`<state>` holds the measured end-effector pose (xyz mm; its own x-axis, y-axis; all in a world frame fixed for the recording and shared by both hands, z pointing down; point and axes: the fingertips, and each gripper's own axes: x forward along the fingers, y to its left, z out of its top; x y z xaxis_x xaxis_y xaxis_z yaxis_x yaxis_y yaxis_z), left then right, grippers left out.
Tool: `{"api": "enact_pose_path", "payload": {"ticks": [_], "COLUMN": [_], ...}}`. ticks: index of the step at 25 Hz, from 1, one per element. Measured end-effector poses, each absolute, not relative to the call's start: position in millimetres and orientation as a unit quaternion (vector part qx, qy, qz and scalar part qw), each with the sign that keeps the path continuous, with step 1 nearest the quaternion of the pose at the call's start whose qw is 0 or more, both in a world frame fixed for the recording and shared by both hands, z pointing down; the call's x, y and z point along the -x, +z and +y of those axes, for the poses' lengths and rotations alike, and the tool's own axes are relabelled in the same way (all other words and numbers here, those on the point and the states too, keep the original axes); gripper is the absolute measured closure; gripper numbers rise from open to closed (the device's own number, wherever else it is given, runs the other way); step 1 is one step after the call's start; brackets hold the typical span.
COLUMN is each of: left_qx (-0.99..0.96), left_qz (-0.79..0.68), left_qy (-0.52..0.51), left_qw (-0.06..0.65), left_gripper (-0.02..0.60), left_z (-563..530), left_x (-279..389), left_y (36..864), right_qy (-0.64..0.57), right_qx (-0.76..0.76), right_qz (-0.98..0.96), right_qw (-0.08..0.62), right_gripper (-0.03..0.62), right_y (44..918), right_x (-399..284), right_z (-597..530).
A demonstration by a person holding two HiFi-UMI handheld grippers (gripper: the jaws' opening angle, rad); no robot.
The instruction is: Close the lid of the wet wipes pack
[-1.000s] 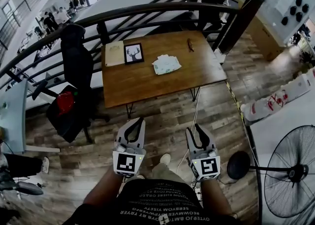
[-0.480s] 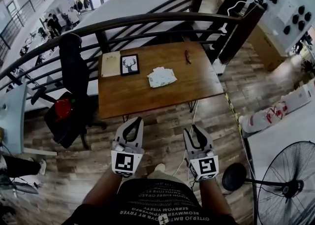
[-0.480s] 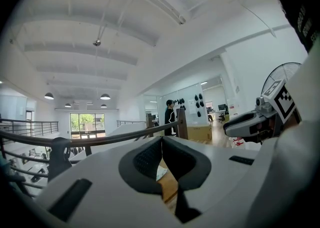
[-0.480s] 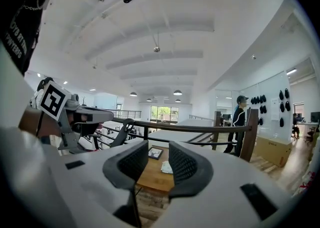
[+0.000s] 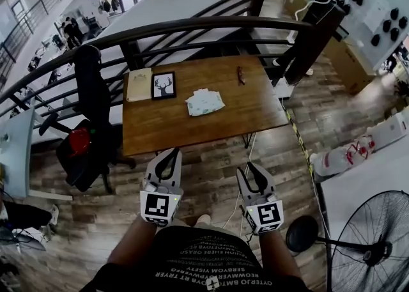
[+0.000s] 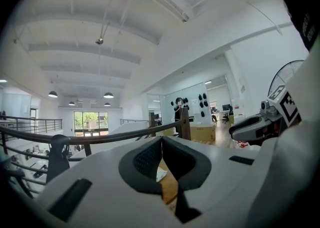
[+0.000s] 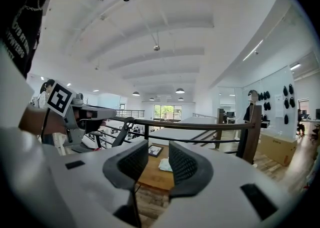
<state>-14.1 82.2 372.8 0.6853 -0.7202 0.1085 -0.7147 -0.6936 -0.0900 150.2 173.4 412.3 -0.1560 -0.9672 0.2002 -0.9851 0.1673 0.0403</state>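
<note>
The wet wipes pack (image 5: 204, 102) is a white, crumpled-looking packet in the middle of a wooden table (image 5: 255, 108), well ahead of both grippers. Whether its lid is up is too small to tell. My left gripper (image 5: 174, 151) hovers over the floor short of the table's near edge, its tips touching and nothing between them. My right gripper (image 5: 249, 168) is beside it, jaws apart and empty. The right gripper view shows the pack (image 7: 165, 165) between the open jaws (image 7: 158, 144), far off. In the left gripper view a sliver of the pack (image 6: 160, 174) shows below the closed tips (image 6: 161, 139).
On the table are a framed deer picture (image 5: 163, 85), a pale notepad (image 5: 138, 84) and a small dark object (image 5: 241, 75). A curved dark railing (image 5: 192, 27) runs behind the table. A black chair (image 5: 92, 92) stands at its left, a floor fan (image 5: 370, 246) at the right.
Both grippers have moved forward toward the table, which now sits nearer and lower in the head view. The jaws of both look unchanged.
</note>
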Motion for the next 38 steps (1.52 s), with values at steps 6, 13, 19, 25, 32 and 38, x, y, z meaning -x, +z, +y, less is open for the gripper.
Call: {"api": "enact_pose_path", "payload": {"ticks": [6, 13, 19, 25, 32, 38], "left_qx": [0.912, 0.909, 0.913, 0.914, 0.913, 0.913], "left_qz": [0.402, 0.408, 0.396, 0.395, 0.397, 0.397], "left_qy": [-0.084, -0.087, -0.09, -0.09, -0.089, -0.093], "left_qw": [0.019, 0.019, 0.03, 0.025, 0.017, 0.008], "left_gripper": [0.554, 0.554, 0.554, 0.554, 0.554, 0.554], "left_z": [91, 99, 101, 90, 62, 24], "left_x": [22, 30, 25, 22, 17, 8], "left_y": [382, 384, 382, 388, 392, 400], "right_qy": [0.066, 0.075, 0.076, 0.079, 0.082, 0.079], "right_qx": [-0.637, -0.635, -0.641, -0.641, -0.642, -0.639], "right_qz": [-0.763, -0.765, -0.76, -0.76, -0.758, -0.761], "right_qw": [0.086, 0.077, 0.067, 0.071, 0.078, 0.08], "right_gripper": [0.459, 0.459, 0.459, 0.459, 0.459, 0.459], "right_y": [423, 430, 431, 434, 436, 433], "right_x": [-152, -147, -149, -149, -156, -165], "right_z": [177, 184, 182, 173, 145, 103]}}
